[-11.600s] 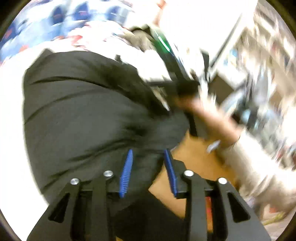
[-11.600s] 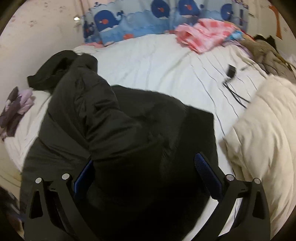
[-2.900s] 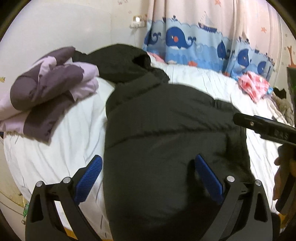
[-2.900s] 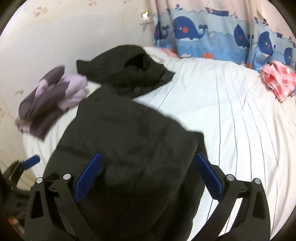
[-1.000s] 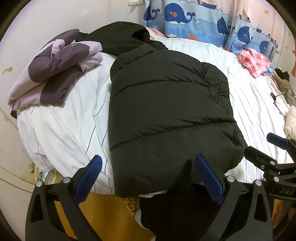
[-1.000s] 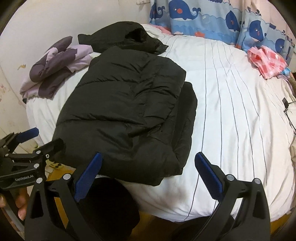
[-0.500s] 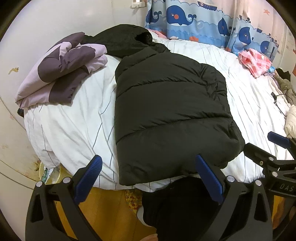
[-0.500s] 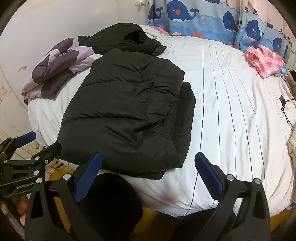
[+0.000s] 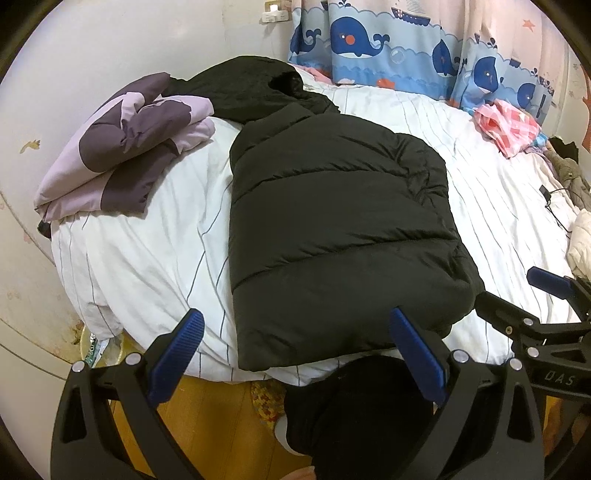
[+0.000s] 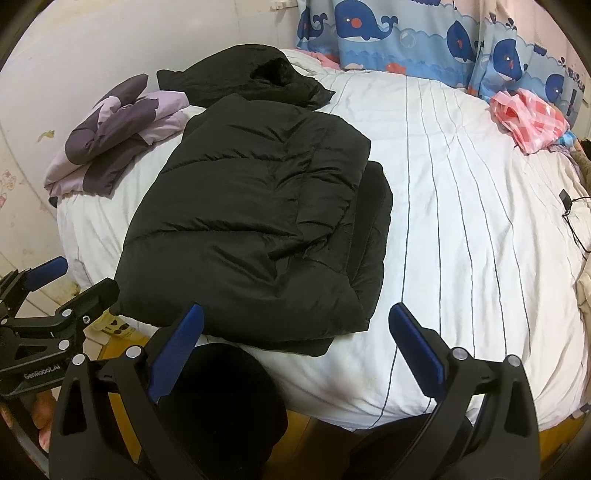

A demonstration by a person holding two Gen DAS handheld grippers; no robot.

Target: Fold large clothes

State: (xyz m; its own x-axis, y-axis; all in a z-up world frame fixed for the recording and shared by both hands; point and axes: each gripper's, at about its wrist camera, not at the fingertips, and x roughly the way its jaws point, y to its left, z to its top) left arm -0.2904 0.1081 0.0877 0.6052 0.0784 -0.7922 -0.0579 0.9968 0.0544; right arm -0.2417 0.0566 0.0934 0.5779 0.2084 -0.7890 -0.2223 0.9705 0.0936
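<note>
A home bedroom: a striped white bed [image 10: 461, 206], whale-print curtains [image 10: 424, 33] behind it, clothes scattered on it.

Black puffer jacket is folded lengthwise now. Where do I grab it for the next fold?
Probably the bottom hem of the black puffer jacket, nearest you at the bed edge, one gripper per corner, from the near side. Both near corners are exposed; its hood end lies far.

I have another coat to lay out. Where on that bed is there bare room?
The widest bare stretch of the striped sheet lies between the black puffer jacket and the pink checked cloth. A narrower strip lies between the jacket and the purple folded garment. The far left corner is crowded: that garment and another black garment.
</note>
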